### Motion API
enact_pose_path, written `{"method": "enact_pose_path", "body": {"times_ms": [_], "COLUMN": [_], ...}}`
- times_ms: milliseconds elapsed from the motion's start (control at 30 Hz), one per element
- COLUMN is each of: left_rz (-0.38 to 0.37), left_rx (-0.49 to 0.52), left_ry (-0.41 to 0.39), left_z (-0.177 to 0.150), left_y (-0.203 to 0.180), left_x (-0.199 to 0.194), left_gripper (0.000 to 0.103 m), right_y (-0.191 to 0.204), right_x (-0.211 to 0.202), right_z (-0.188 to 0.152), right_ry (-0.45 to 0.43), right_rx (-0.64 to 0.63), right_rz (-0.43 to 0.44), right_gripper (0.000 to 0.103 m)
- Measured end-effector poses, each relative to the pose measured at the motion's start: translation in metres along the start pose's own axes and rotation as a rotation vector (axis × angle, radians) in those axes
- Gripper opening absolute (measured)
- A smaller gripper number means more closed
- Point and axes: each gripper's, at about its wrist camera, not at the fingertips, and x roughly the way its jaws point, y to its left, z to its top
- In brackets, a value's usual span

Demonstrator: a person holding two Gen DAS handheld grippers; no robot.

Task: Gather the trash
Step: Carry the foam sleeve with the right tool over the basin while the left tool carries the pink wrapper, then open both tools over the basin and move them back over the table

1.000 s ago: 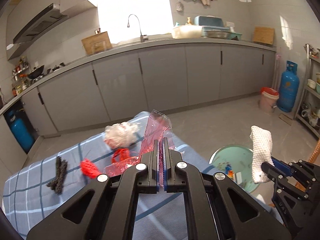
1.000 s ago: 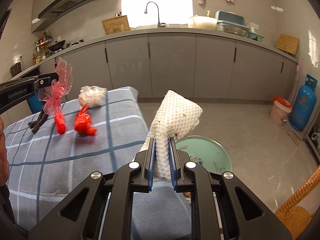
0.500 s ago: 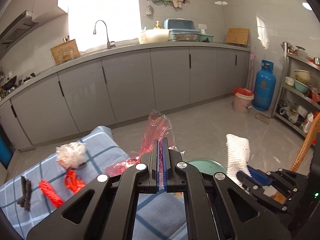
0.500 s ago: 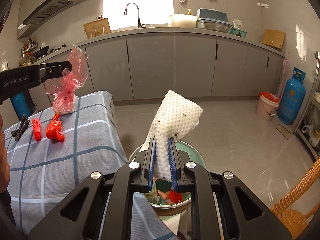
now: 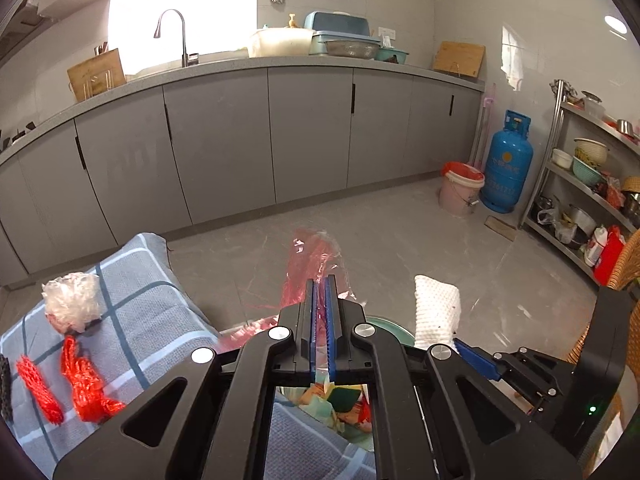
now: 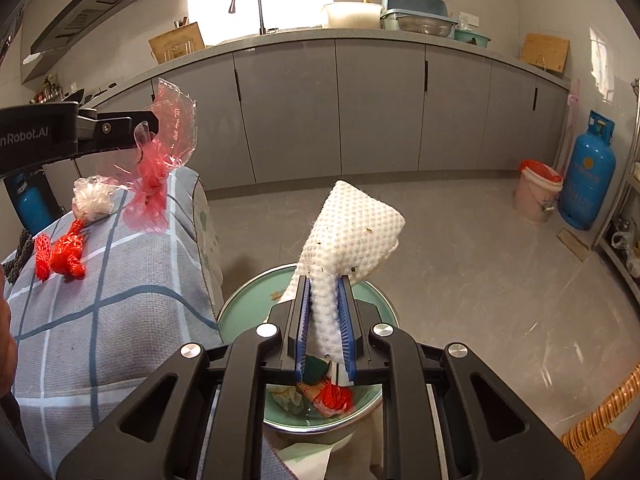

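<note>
Sideways, "nRobot.AI" on left claw gripping red wrapper, right claw loosening on white foam net

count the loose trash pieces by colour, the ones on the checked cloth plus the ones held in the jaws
red mesh net bundles on cloth: 2
white crumpled plastic wad: 1
black mesh strip: 1
red-clear plastic wrapper, held: 1
white foam net sleeve, held: 1
total: 6

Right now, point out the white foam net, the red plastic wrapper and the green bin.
white foam net (image 6: 356,228), right wrist view, its wide upper body.
red plastic wrapper (image 6: 154,184), right wrist view, bunched middle.
green bin (image 6: 244,304), right wrist view, left rim.
</note>
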Motion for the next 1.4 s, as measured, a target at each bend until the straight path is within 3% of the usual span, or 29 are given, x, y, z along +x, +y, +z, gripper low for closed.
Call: {"method": "enact_pose_path", "body": {"times_ms": [33,67,100,133,400,533,733,1067,1400], "left_rz": [0.002,0.006,0.021,0.028,0.071,0.110,0.161,0.267,0.431], "left_rx": [-0.004,-0.010,-0.022,-0.028,-0.045,-0.037,-0.035,-0.074,-0.185], "left_ry": [0.003,0.006,0.001,-0.004,0.023,0.013,0.004,0.040,0.096], "left_z": [-0.001,0.000,-0.002,-0.002,-0.008,-0.014,-0.027,-0.066,-0.113], "left_y": [0.000,0.001,0.004,0.005,0.023,0.029,0.043,0.100,0.197], "left_x": [0.004,0.007,0.009,0.009,0.008,-0.006,-0.035,-0.078,-0.116], "left_gripper": [0.019,0.046,0.056,0.060,0.060,0.074,0.081,0.082,0.082], "right_y": [-0.001,-0.003,-0.005,-0.009,-0.019,-0.015,0.003,0.068,0.148], "right_x": [0.004,0.009,0.014,0.018,0.019,0.006,-0.011,-0.025,-0.026], "right_z": [-0.001,-0.003,-0.005,-0.007,-0.021,-0.023,-0.019,-0.005,0.009], "right_ry": [0.002,0.004,0.009,0.019,0.040,0.040,0.028,0.016,0.023], "right_rx": [-0.001,0.000,0.006,0.017,0.067,0.087,0.086,-0.009,-0.130], "right_rz": [-0.002,-0.011,-0.014,-0.016,-0.041,-0.039,-0.009,0.081,0.160], "right_gripper": [0.021,0.024,0.034,0.038,0.048,0.054,0.057,0.058,0.065]}}
